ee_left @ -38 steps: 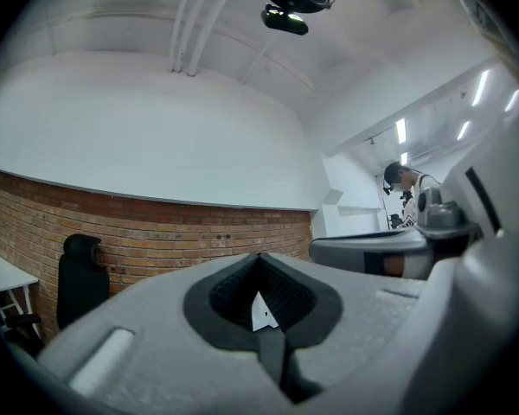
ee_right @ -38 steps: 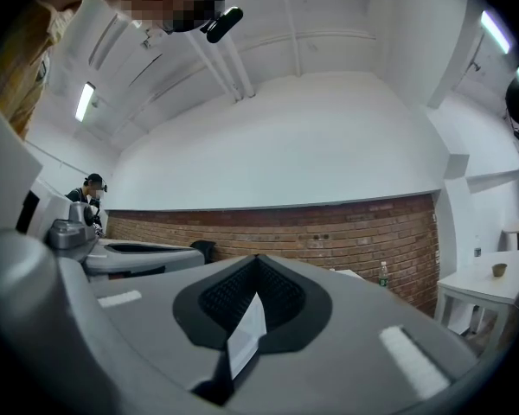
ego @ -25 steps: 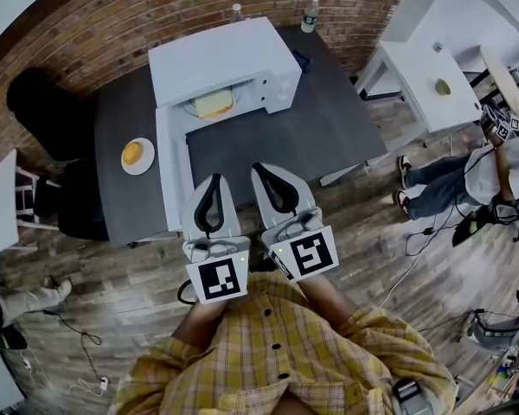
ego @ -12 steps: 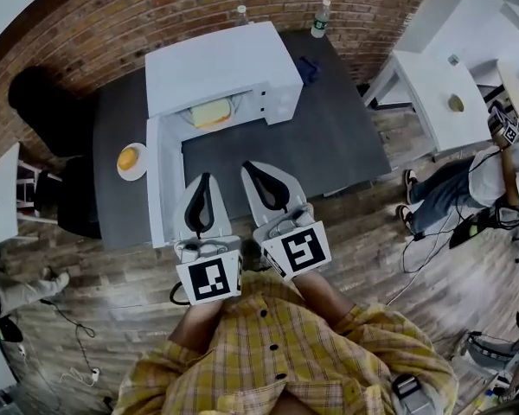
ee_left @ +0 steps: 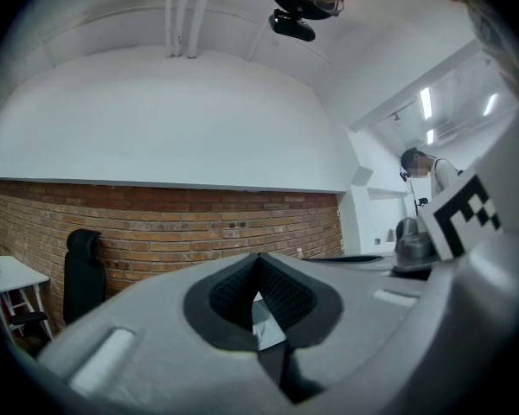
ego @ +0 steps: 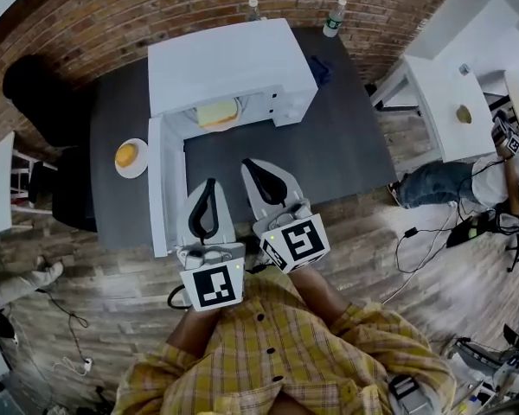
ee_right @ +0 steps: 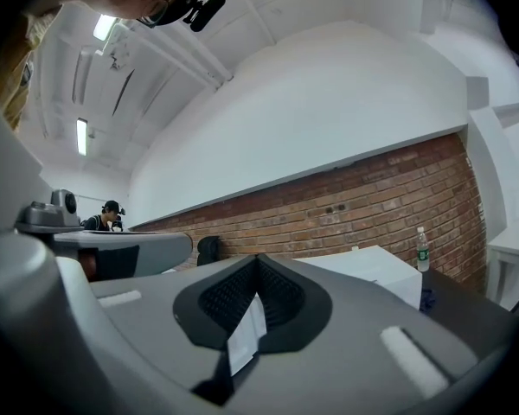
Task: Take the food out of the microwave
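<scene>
microwave (ego: 229,63) open, food (ego: 216,112) inside (pale yellow slab). left gripper (ego: 209,183) and right gripper (ego: 247,164) pressed together, empty.

Ahead of the left gripper (ego: 209,182) and the right gripper (ego: 249,164) there are one microwave (ego: 229,59), one yellow food (ego: 217,111) and two water bottles (ego: 253,9) (ego: 333,17). To their left are one plate (ego: 138,169) and one orange food piece (ego: 125,155).

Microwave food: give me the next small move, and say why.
Probably open the right tool and move it forward toward the food. The microwave door already stands open, the food sits inside, and the right tool and left tool are both shut, empty, short of the opening.
</scene>
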Motion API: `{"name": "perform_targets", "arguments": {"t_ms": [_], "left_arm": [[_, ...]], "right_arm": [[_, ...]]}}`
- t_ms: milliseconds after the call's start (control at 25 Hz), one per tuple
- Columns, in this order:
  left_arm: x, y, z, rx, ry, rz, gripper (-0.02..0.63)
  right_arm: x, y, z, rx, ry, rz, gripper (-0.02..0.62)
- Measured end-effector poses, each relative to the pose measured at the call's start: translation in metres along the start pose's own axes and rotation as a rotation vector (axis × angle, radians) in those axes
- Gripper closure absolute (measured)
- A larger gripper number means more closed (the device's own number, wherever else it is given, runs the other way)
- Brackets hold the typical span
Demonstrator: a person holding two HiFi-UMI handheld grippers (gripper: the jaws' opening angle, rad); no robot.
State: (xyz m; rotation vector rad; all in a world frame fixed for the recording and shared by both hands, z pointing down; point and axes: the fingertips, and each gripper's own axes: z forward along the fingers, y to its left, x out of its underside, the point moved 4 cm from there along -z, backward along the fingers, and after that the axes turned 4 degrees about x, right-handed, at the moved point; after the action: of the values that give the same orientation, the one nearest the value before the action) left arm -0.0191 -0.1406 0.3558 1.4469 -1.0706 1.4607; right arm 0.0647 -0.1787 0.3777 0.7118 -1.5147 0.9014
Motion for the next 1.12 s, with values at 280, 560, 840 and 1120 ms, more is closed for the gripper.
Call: {"name": "perform_targets", "arguments": {"t_ms": [280,560,840,1120], "left_arm": [[0.011,0.024,0.014,0.017,0.027,-0.022,0.606],[0.024,0.036,0.027,0.037,0.064,-0.012,0.606],[0.03,0.038,0.038,0.064,0.083,-0.031,0.606],[0.033,0.046,0.045,0.061,0.089,-0.052,0.606]], "right_arm": [[0.05,-0.026,0.062,-0.035,0.123,0.23,0.592],[0.102,-0.051,0.095,-0.001,0.189,0.536,0.592],[0.158,-0.079,0.113,0.064,0.193,0.873,0.594],[0.185,-0.09,0.13,0.098,0.143,1.103,0.595]]}}
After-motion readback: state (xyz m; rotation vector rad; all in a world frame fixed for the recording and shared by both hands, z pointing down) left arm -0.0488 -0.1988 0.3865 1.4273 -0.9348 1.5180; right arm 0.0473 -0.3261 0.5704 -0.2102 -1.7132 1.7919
